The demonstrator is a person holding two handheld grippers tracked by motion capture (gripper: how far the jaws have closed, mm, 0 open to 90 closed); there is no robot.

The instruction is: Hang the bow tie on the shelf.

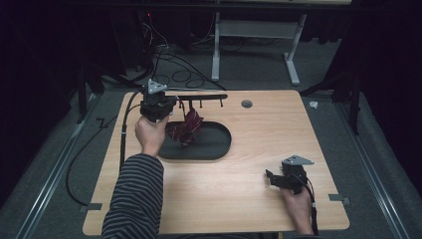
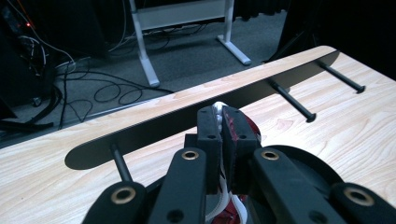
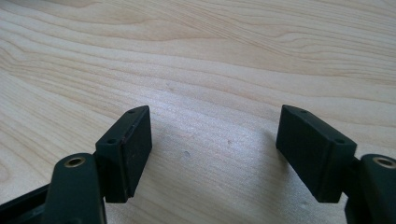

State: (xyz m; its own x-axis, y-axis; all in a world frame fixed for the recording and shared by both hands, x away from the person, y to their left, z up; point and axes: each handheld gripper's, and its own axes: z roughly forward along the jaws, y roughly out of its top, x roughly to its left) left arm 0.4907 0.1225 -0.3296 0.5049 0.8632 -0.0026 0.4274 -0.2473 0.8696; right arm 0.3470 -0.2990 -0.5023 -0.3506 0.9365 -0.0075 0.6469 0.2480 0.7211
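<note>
A person in a striped sleeve [image 1: 134, 194] works at a wooden desk [image 1: 239, 179] with a tool in each hand. At the left, the left tool [image 1: 169, 107] hangs above the black tray [image 1: 219, 144], its jaws pressed together on a dark red cloth [image 1: 185, 128] with pale markings. The cloth dangles from the jaws over the tray's left half, just below the black rack [image 1: 199, 96] that runs along the desk's far edge. In the left gripper view the cloth [image 2: 233, 128] shows red and white between the closed pads, with the rack [image 2: 154, 128] straight ahead and its pegs [image 2: 292, 99] pointing toward the camera; one peg stands just left of the jaws. At the right, well apart from the tray, the right tool [image 1: 271, 178] rests low over bare wood near the desk's front corner, held by the right hand [image 1: 298, 206]. The right gripper view shows its jaws spread wide, with bare desk between them.
</note>
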